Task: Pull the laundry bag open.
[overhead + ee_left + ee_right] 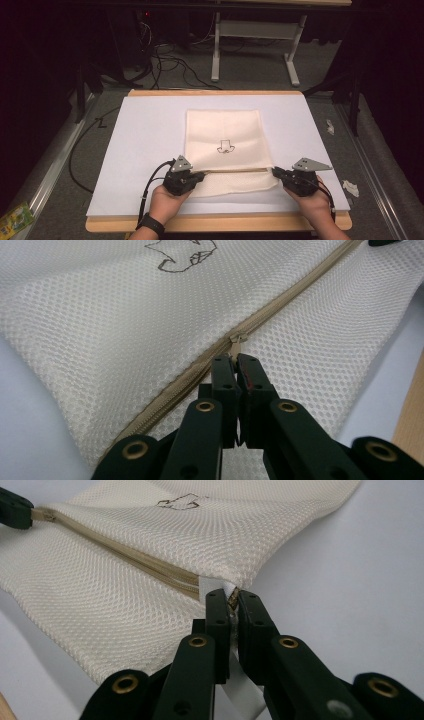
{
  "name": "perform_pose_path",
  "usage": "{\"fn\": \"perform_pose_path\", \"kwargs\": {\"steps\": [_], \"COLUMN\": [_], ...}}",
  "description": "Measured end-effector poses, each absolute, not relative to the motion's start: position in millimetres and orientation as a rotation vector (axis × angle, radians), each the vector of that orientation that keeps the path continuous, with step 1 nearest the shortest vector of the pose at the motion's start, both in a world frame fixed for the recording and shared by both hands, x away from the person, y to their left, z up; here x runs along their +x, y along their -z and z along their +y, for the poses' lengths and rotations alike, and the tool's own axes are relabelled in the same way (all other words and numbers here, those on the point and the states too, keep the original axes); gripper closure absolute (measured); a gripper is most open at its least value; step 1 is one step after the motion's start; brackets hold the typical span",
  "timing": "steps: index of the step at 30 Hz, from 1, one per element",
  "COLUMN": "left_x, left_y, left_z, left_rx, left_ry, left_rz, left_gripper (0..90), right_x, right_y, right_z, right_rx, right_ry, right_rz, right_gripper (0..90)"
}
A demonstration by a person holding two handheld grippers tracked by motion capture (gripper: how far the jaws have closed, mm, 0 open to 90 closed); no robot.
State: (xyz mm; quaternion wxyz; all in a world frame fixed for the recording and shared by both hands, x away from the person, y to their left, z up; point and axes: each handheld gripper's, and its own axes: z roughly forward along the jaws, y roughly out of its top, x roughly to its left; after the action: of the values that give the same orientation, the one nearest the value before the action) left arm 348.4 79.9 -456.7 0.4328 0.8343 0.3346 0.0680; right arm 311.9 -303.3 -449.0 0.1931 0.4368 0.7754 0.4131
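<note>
A cream mesh zip bag (pixel 223 131) with a small black drawing lies flat on the white board (pixel 145 145). Its beige zipper (pixel 235 170) runs across near the front edge. In the left gripper view the zipper slider (pixel 235 339) sits at the tips of my left gripper (pixel 235 361), which is shut on its pull. My left gripper (pixel 201 175) is at the bag's left end. My right gripper (pixel 233 597) is shut on the white tab (pixel 210 584) at the zipper's other end. My right gripper (pixel 275 172) is at the bag's right corner.
The board rests on a wooden table (pixel 215 222) whose front edge lies just under the person's hands. Cables (pixel 170 62) and a white desk frame (pixel 252 45) stand on the floor behind. Paper scraps (pixel 351 187) lie on the floor to the right.
</note>
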Motion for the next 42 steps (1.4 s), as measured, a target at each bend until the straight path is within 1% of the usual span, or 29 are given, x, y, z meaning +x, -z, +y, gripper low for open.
{"fn": "perform_pose_path", "kwargs": {"steps": [5,6,7,9,14,15,16,21,24,29,32,36,38,42], "left_x": [346,346,346,346,349,349,349,352,350,347,345,343,343,343], "left_y": [456,456,457,457,460,461,461,462,462,464,467,469,469,468], "left_z": [86,91,97,107,133,134,133,139,140,138,135,134,135,140], "left_rx": [2.114,2.112,2.084,2.100,2.048,2.043,2.054,2.041,2.024,2.024,2.034,2.034,2.028,2.003], "left_ry": [-0.168,-0.166,-0.132,-0.168,-0.143,-0.134,-0.161,-0.169,-0.202,-0.197,-0.233,-0.239,-0.243,-0.284], "left_rz": [0.829,0.851,0.866,0.895,0.961,0.955,0.949,0.971,0.972,0.954,0.934,0.910,0.915,0.929], "left_gripper": [88.6,88.6,88.6,88.6,88.7,88.6,88.6,88.3,88.1,87.8,87.4,86.5,82.4,65.2], "right_x": [312,312,313,315,317,317,317,317,315,311,312,312,312,312], "right_y": [450,450,450,451,450,450,451,450,453,452,454,456,455,454], "right_z": [-299,-299,-302,-309,-322,-325,-326,-320,-319,-321,-323,-324,-325,-327], "right_rx": [1.216,1.221,1.225,1.267,1.318,1.329,1.326,1.298,1.289,1.267,1.282,1.268,1.271,1.275], "right_ry": [-1.148,-1.123,-1.125,-1.135,-1.124,-1.133,-1.143,-1.141,-1.159,-1.166,-1.191,-1.209,-1.217,-1.237], "right_rz": [2.195,2.188,2.180,2.158,2.118,2.112,2.116,2.123,2.148,2.151,2.163,2.184,2.175,2.167], "right_gripper": [86.7,86.8,86.8,86.8,86.9,86.9,86.8,86.6,86.1,85.4,82.4,77.6,73.2,63.6]}}
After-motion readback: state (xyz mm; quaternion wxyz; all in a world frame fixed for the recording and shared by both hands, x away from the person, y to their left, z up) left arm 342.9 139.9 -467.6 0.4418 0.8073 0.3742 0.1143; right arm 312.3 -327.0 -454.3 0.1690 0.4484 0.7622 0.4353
